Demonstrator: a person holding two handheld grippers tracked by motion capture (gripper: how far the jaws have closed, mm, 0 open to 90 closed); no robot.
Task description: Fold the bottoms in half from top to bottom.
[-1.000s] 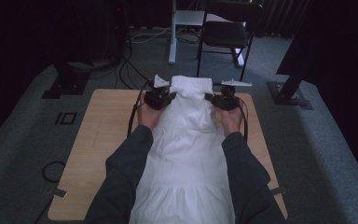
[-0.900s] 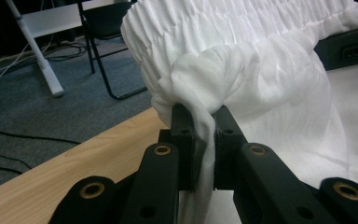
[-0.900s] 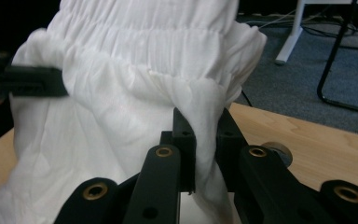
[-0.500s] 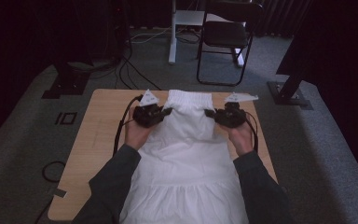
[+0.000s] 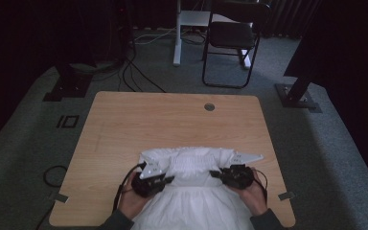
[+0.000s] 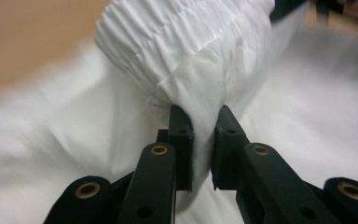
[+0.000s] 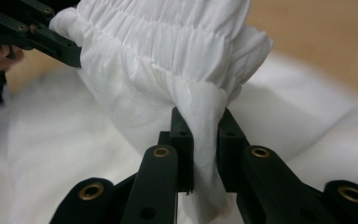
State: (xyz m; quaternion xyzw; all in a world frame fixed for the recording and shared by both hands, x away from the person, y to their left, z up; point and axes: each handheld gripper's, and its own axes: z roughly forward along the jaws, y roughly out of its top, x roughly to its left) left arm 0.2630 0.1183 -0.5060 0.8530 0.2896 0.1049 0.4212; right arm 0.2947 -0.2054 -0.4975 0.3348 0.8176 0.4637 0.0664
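A white dress (image 5: 191,163) with a gathered, smocked top lies at the near edge of the wooden table (image 5: 172,120). Its top part is folded back over the skirt. My left gripper (image 5: 170,178) is shut on a pinch of the smocked cloth (image 6: 186,60) at the top's left side. My right gripper (image 5: 213,173) is shut on the same band (image 7: 177,42) at its right side. In the left gripper view the cloth runs down between the pads of the left gripper (image 6: 204,121). The right gripper view shows the same at the right gripper (image 7: 204,123), with the other gripper's jaws at upper left.
The table's far half is bare wood with a round cable hole (image 5: 209,107). Beyond it stand a black chair (image 5: 230,36) and a white post (image 5: 176,33). Cables (image 5: 134,72) and dark stand bases (image 5: 69,84) lie on the grey carpet.
Both hands have drawn back from the table's far end to its near edge, lower down, carrying the dress top with them. The top now lies over the skirt and the far wood is uncovered.
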